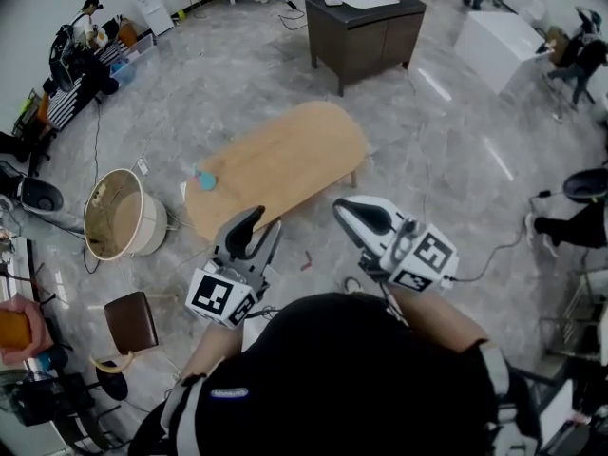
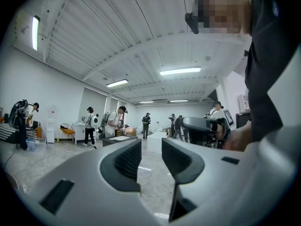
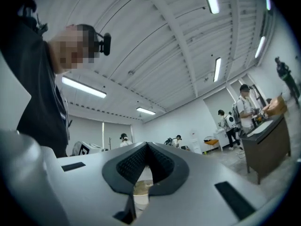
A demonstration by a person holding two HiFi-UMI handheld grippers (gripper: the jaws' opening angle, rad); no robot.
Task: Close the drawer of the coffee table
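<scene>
The light wooden oval coffee table point(image 1: 280, 164) stands on the grey floor in the head view, ahead of both grippers. I cannot make out its drawer from here. A small blue object point(image 1: 204, 180) lies at its left end. My left gripper point(image 1: 264, 219) point(image 2: 151, 147) is held near the person's chest, short of the table's near edge, pointing level. Its jaws stand apart with nothing between them. My right gripper point(image 1: 340, 207) point(image 3: 146, 147) hovers to the right at the same distance. Its pads meet at the tips and hold nothing.
A round white bin point(image 1: 119, 215) sits left of the table, with a brown stool point(image 1: 131, 321) nearer. A dark cabinet point(image 1: 366, 31) stands beyond the table and a white table point(image 1: 499, 46) at far right. Several people stand round the room's edges. Cables lie on the floor.
</scene>
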